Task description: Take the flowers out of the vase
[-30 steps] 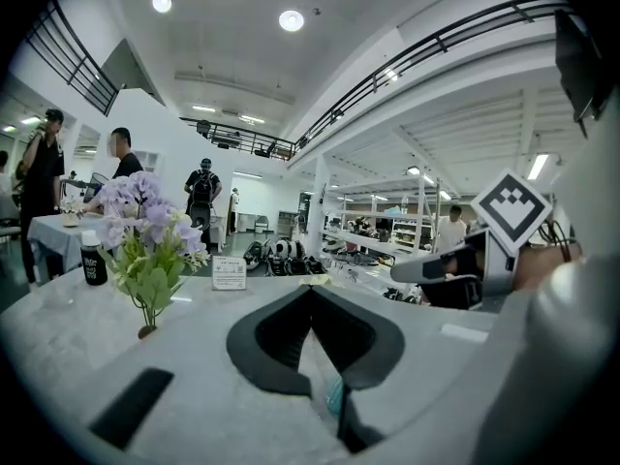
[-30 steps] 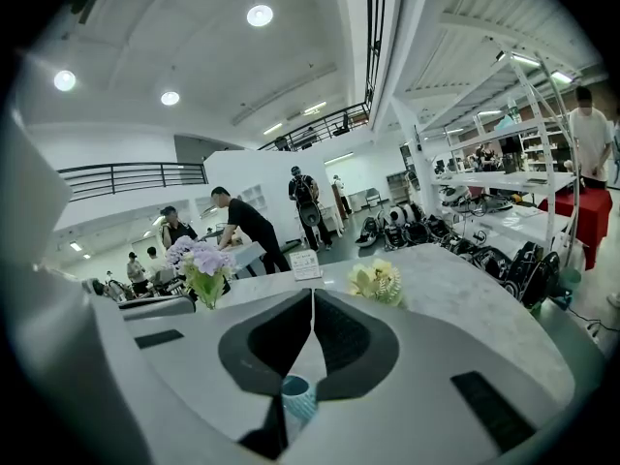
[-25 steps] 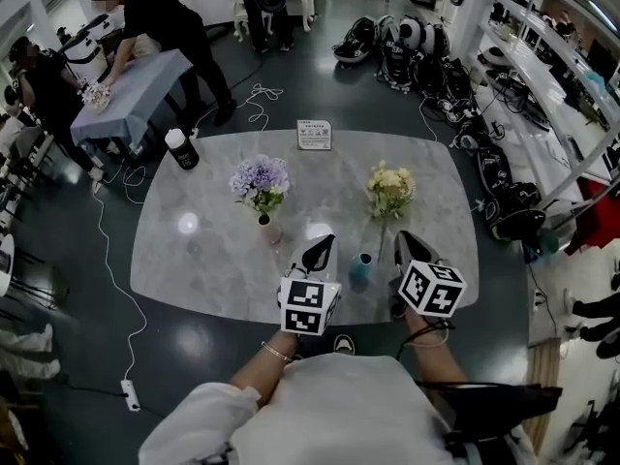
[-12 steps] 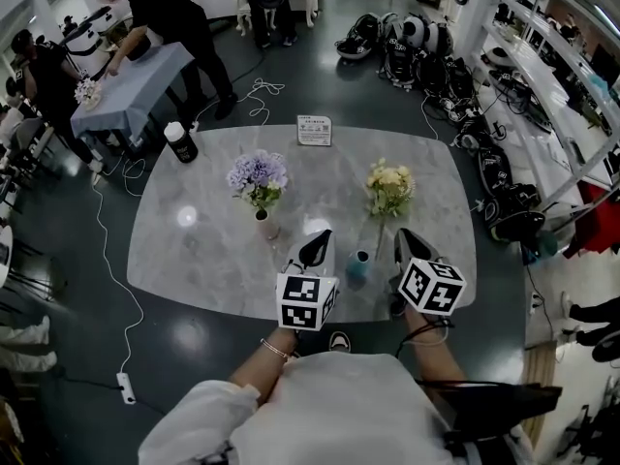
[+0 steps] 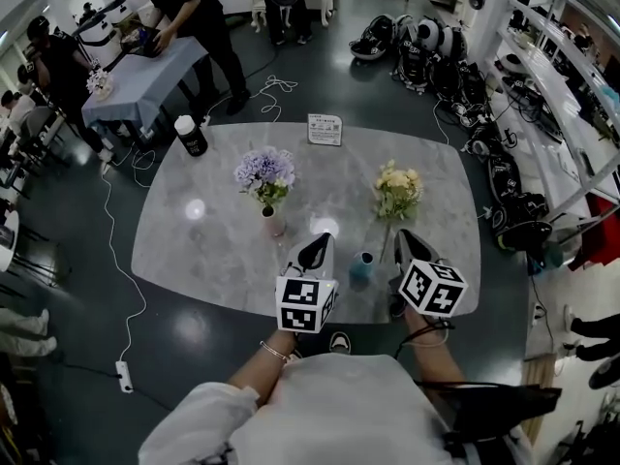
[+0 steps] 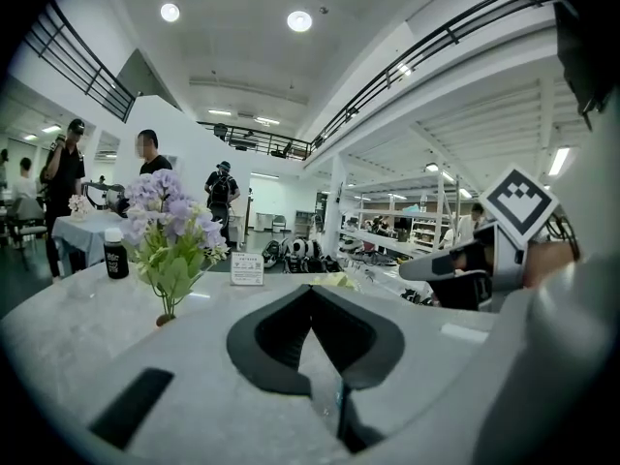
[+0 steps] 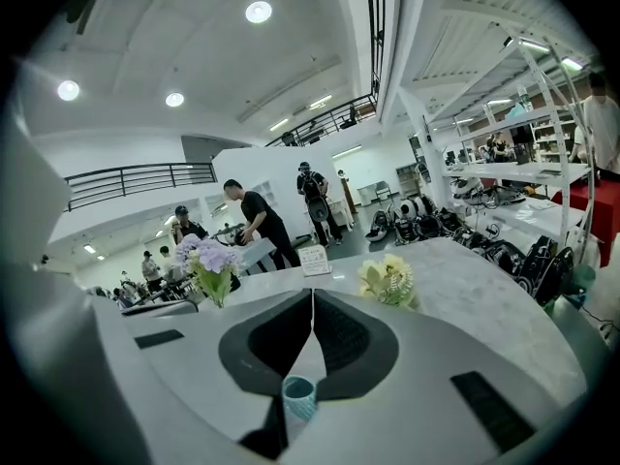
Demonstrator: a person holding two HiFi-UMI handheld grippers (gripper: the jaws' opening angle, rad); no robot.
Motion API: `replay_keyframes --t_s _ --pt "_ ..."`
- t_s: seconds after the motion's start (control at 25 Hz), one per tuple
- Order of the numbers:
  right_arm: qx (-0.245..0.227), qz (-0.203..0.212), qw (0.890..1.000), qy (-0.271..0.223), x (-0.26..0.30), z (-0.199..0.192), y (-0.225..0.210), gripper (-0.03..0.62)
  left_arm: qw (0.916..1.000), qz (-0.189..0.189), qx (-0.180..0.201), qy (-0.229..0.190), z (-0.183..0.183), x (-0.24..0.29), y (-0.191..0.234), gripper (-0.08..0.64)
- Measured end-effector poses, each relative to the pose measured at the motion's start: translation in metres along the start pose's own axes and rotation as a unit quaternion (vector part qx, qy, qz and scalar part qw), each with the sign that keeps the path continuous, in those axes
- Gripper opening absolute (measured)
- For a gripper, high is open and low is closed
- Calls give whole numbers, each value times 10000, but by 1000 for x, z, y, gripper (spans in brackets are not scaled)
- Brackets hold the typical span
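Head view shows left claw [image 5: 325, 240] and right claw [image 5: 401, 236] still shut, empty, flanking the teal vase [image 5: 361, 267].

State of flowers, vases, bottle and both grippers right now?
purple flowers: standing in the small vase
yellow flowers: out of any vase, seemingly lying on the table
teal vase: upright, empty
bottle: upright, capped
left gripper: shut, empty
right gripper: shut, empty
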State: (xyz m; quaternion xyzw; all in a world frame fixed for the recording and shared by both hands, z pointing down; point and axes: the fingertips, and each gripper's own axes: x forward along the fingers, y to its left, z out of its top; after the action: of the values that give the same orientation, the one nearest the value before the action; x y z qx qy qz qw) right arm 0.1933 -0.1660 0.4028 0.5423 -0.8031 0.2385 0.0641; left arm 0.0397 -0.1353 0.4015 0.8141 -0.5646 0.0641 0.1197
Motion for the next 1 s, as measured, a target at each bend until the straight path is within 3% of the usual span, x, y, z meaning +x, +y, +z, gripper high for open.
replay_keyframes --t_s 0.32,0.64,1.0 --pt "84 830 9965 39 14 9 40 11 9978 644 -172 15 -6 -18 25 8" --pt "67 1684 9855 216 30 11 88 11 9896 1396 -333 98 -20 -47 53 8" --pt "72 1929 9800 488 46 -12 128 9 9862 1610 -372 46 -22 -67 86 8"
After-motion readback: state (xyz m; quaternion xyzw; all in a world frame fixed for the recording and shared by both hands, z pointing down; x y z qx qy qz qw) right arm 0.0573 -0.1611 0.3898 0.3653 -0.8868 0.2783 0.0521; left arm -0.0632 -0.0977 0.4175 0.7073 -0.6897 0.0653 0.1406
